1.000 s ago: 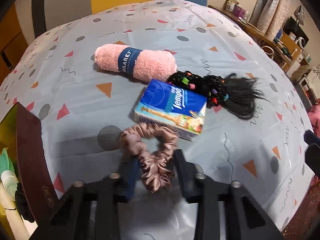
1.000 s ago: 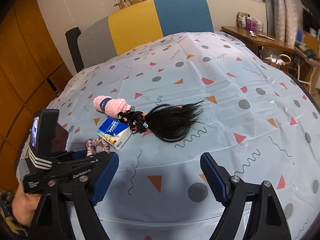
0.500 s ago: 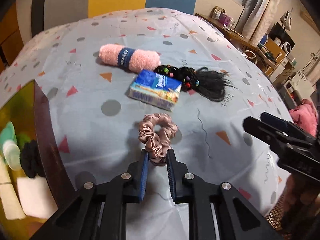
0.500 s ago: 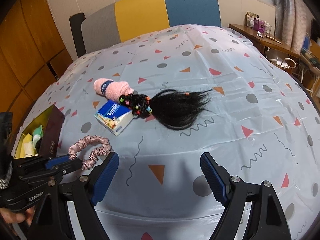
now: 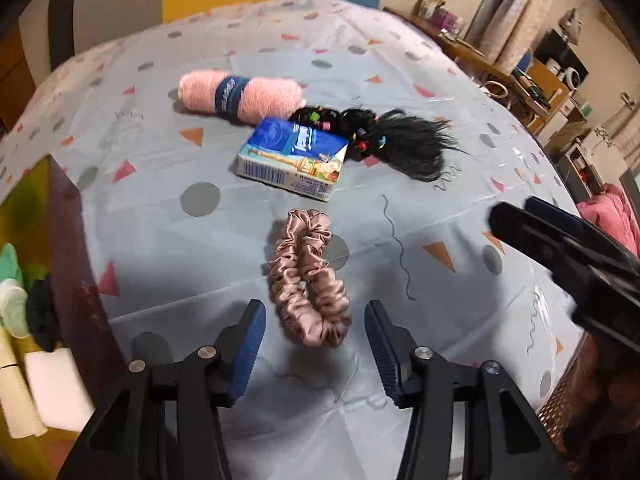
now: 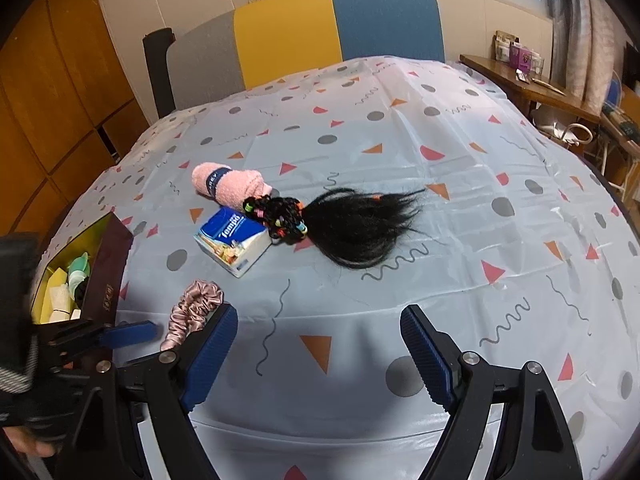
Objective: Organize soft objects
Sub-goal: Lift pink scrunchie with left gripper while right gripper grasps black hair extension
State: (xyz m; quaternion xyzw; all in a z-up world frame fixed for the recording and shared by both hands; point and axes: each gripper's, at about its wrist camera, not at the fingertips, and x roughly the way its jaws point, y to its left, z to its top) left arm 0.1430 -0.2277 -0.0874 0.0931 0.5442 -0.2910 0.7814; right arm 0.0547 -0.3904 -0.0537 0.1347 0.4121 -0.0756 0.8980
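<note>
A pink satin scrunchie (image 5: 308,276) lies on the patterned tablecloth; its near end is between my open left gripper's (image 5: 314,330) jaws, untouched. It also shows in the right wrist view (image 6: 192,310). Beyond it lie a blue tissue pack (image 5: 294,158), a rolled pink towel (image 5: 240,94) with a blue band, and a black hairpiece (image 5: 400,144) with coloured bands. My right gripper (image 6: 316,344) is open and empty above the cloth near the front edge.
A dark box with a yellow inside (image 5: 28,264) at the left holds soft items, among them a black one and white ones. A yellow-blue chair (image 6: 336,28) stands behind the table. The table's edge (image 5: 560,360) drops off at the right.
My left gripper was shut on the scrunchie and pulled it toward the front; now its jaws have opened and the scrunchie lies free on the cloth. The right gripper barely moved.
</note>
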